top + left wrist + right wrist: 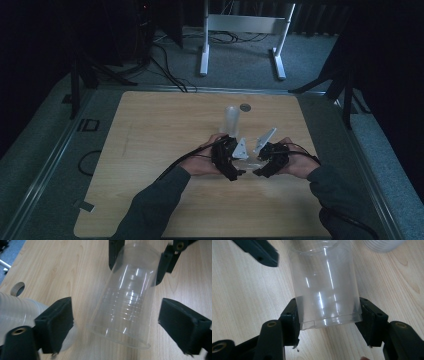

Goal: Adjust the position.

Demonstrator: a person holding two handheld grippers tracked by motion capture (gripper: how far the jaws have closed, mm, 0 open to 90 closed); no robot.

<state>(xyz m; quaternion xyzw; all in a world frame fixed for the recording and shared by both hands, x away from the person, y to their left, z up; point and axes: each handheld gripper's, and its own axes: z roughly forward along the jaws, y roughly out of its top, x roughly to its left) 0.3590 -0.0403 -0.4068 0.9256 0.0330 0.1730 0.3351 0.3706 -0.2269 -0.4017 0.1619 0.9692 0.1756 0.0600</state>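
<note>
A clear plastic cup (125, 305) lies on its side just above the wooden table (160, 140), between my two grippers. My right gripper (328, 322) is shut on the cup's narrower end, a black pad pressing on each side of it. In the left gripper view those right jaws show at the cup's far end. My left gripper (118, 325) is open: its pads (57, 322) stand on either side of the cup's wide rim with a gap to the wall. In the high view both hands meet at the table's middle front, left gripper (236, 172) facing right gripper (259, 171).
A stack of ribbed clear cups (231, 120) stands upright just behind the hands, also close beside my left jaw (15, 310). A round hole (244, 106) is cut in the tabletop near its far edge. A white frame (245, 30) stands on the floor beyond.
</note>
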